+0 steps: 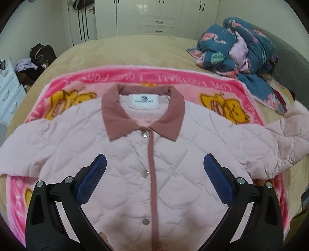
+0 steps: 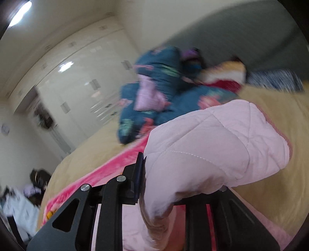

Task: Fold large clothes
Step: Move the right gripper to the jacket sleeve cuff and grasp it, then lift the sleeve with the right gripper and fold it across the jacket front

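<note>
We see a pale pink quilted jacket [image 1: 81,146] lying face up on a pink fleece blanket [image 1: 123,77], which is spread over a tan bedspread [image 1: 115,48]. Its front is snapped shut along a dusty-rose placket [image 1: 152,173], and the matching collar [image 1: 114,114] lies open and flat. Inside the neck sits a white label [image 1: 144,101] with a dark logo and a line of lettering too small for us to read. The blanket's border carries white writing, upside down from the left wrist view, where we can make out "LOVE FOOTBALL" (the rest is cut off), beside yellow cartoon bears.

Our left gripper [image 1: 154,170] hovers over the jacket's chest with its blue-padded fingers [image 1: 92,179] spread wide, holding nothing. Our right gripper [image 2: 160,173] is clamped on the jacket's sleeve [image 2: 212,146], whose cuff end bulges up past the fingers, lifted off the bed.

A teal flamingo-print quilt [image 1: 241,44] is heaped at the far right of the bed. White wardrobes [image 1: 154,15] stand behind; their doors and drawers are closed, so we cannot tell their contents.
</note>
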Demonstrator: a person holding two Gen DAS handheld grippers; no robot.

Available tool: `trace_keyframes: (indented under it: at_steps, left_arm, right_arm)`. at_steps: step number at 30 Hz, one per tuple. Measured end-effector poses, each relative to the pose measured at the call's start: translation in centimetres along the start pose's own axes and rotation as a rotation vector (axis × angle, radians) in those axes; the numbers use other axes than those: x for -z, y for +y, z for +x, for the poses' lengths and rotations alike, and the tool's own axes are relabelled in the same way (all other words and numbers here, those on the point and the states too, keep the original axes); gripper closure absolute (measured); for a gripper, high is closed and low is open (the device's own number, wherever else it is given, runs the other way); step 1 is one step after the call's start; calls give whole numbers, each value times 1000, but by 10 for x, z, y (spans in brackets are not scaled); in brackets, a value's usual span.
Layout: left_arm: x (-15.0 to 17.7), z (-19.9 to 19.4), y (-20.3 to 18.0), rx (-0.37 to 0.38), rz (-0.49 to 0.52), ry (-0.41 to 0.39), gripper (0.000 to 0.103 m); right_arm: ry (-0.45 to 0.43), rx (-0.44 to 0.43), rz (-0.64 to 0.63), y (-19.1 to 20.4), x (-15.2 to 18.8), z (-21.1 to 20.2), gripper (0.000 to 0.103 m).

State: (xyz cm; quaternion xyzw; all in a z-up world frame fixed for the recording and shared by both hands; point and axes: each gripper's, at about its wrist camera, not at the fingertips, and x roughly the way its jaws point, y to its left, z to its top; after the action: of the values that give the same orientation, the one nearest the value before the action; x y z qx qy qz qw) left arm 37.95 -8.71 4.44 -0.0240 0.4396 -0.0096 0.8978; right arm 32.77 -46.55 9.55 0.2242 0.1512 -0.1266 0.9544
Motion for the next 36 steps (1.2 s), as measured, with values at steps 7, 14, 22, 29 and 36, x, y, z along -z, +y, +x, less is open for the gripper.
trace_keyframes:
  at_steps: [7, 14, 22, 29, 36]
  left_arm:
    - [-7, -32, 32, 16, 10, -43, 9]
    - [-5, -63, 71, 55, -37, -85, 9]
    - [13, -74, 116, 64, -125, -76, 9]
    - [36, -69, 151, 59, -166, -35, 9]
    - [49, -58, 161, 80, -191, -9, 9]
  right_arm:
    - [-12, -67, -130, 75, 5, -10, 82]
    - [2, -114, -203, 124, 19, -21, 82]
    - [57, -182, -303, 181, 63, -22, 82]
    - [161, -247, -396, 230, 129, -4, 82]
    - [337, -285, -455, 252, 221, 19, 82]
